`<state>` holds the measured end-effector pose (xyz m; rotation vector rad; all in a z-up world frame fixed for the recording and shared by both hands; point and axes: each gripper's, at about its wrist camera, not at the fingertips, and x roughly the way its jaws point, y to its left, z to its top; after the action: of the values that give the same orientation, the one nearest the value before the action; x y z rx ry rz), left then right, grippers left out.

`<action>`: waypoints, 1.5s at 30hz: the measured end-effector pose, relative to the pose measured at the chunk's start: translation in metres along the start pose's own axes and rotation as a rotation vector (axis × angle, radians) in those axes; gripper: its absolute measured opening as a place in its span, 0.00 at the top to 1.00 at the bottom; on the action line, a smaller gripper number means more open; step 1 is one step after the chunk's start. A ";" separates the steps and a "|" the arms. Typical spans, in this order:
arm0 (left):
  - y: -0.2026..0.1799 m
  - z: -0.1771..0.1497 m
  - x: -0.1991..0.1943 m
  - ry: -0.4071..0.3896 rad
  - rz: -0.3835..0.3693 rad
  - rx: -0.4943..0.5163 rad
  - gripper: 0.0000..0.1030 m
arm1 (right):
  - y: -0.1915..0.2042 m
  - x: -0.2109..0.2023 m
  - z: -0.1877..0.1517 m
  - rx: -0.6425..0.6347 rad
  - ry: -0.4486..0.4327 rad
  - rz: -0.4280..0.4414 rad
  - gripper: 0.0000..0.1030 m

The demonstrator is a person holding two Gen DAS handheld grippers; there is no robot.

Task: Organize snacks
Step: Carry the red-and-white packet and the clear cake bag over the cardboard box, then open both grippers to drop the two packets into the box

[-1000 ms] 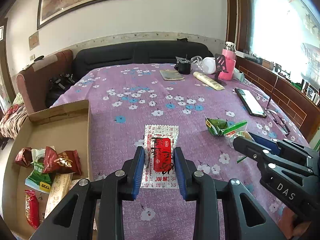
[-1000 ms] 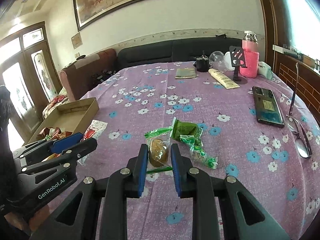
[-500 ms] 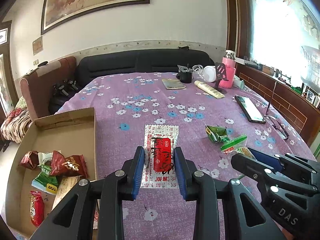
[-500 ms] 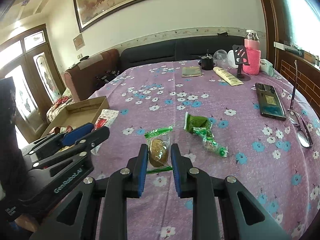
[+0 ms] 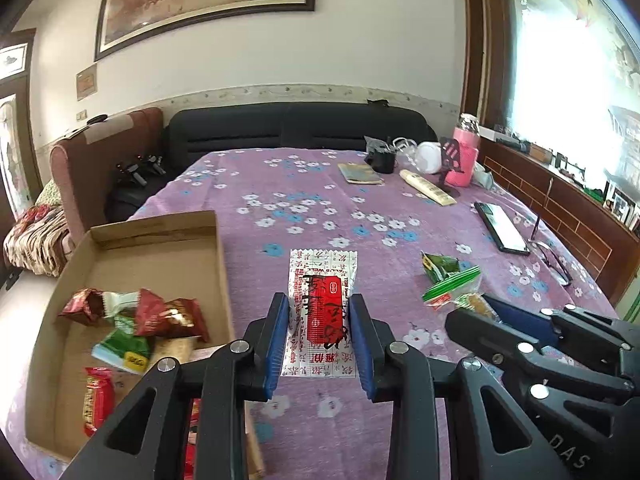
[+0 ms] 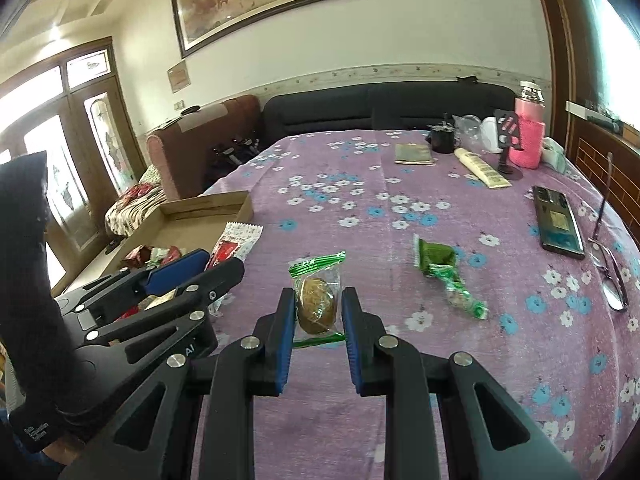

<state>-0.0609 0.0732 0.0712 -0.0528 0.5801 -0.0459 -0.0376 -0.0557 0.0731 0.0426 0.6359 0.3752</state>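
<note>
My left gripper (image 5: pixel 319 312) is shut on a white-and-red snack packet (image 5: pixel 322 312) and holds it above the purple flowered tablecloth, just right of the cardboard box (image 5: pixel 160 236). The box holds several wrapped snacks (image 5: pixel 136 320). My right gripper (image 6: pixel 318 308) is shut on a clear green-edged packet with a brown cake (image 6: pixel 318 300), lifted off the cloth. A green snack packet (image 6: pixel 438 256) and a green-and-white wrapper (image 6: pixel 462 294) lie on the cloth to its right. The left gripper (image 6: pixel 192 268) with its red packet (image 6: pixel 236 242) shows at the left of the right wrist view.
A phone (image 6: pixel 558 222) and glasses (image 6: pixel 612 276) lie near the table's right edge. At the far end stand a pink bottle (image 6: pixel 530 136), a black mug (image 6: pixel 442 140), a cream tube (image 6: pixel 482 168) and a booklet (image 6: pixel 414 154). A sofa (image 5: pixel 296 128) and armchair (image 5: pixel 100 160) border the table.
Both grippers have lifted with their packets held and drawn back and up. The box and the green packets on the cloth now sit farther below.
</note>
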 end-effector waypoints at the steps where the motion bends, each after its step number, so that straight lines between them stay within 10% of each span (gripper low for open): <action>1: 0.004 0.000 -0.002 -0.001 0.003 -0.007 0.68 | 0.006 0.002 0.001 -0.007 0.006 0.013 0.79; 19: 0.143 -0.033 -0.008 0.091 0.200 -0.234 0.67 | 0.109 0.053 0.001 -0.139 0.116 0.200 0.78; 35: 0.148 -0.037 -0.004 0.102 0.182 -0.239 0.67 | 0.122 0.080 -0.017 -0.139 0.172 0.271 0.71; 45: 0.150 -0.036 -0.009 0.077 0.177 -0.251 0.24 | 0.103 0.053 -0.011 -0.085 0.112 0.281 0.54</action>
<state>-0.0845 0.2218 0.0365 -0.2437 0.6628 0.1980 -0.0382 0.0580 0.0498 0.0295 0.7260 0.6790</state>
